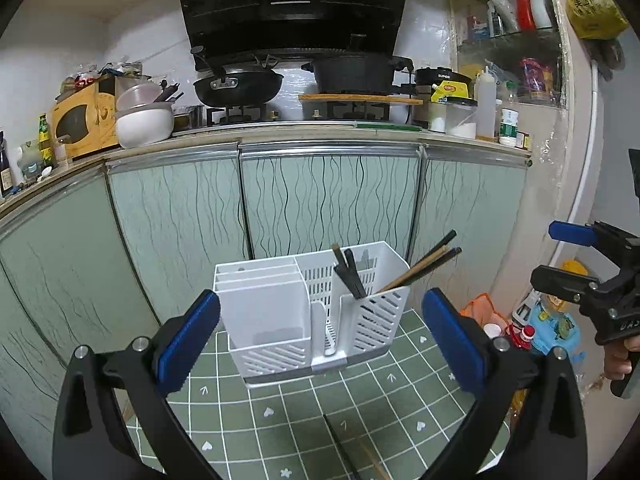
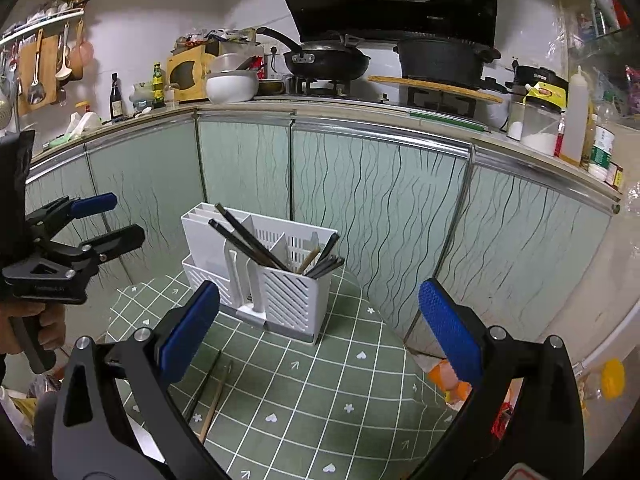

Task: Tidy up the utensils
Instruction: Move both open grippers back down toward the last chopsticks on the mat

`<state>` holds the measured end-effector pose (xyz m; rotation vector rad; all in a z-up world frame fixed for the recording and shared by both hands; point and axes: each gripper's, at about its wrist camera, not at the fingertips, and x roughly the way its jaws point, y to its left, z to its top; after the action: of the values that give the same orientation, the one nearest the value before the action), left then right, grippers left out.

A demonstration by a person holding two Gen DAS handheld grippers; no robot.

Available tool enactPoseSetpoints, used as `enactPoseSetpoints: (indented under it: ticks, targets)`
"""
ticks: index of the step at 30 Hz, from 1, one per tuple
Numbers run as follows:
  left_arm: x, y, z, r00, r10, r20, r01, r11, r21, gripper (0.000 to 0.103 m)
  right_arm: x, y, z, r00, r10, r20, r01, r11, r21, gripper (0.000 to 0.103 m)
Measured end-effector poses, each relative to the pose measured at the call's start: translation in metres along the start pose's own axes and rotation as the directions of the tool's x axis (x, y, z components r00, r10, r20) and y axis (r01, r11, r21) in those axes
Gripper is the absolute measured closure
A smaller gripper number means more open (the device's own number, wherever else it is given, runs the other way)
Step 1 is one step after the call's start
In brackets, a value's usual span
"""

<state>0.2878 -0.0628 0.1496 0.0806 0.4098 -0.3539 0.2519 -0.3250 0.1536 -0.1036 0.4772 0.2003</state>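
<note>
From the left wrist view, the left gripper (image 1: pixel 320 336) hangs with jaws spread wide and nothing between them, facing the white utensil caddy (image 1: pixel 308 316) that stands upright near the far edge of the green checked tablecloth (image 1: pixel 280 432); several chopsticks (image 1: pixel 420 268) stand in its right-hand compartment, leaning up and to the right. From the right wrist view, the right gripper (image 2: pixel 320 332) is likewise wide open and empty, and two loose chopsticks (image 2: pixel 210 396) lie side by side on the tablecloth near its left edge, long axes running from the near edge toward the caddy.

left gripper (image 1: pixel 320 336): black frame | blue ribbed pads | silver screws || right gripper (image 2: pixel 318 328): same build, textured blue pads
</note>
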Motion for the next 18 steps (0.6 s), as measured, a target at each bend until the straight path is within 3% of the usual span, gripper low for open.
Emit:
enactPoseSetpoints:
  ticks: [5,18]
  targets:
    - [-0.015,0.009,-0.016,1.000,-0.020,0.001,0.020,0.999,-0.041,0.005,-0.013,0.007,-0.013,1.000,-0.022,0.007,0.022,1.000,0.016,0.007]
    - [-0.042,0.028,-0.066,1.000,0.025,-0.017,-0.025,0.999,-0.041,0.005,-0.032,0.027,-0.048,1.000,-0.022,0.019,0.022,1.000,0.003,0.007]
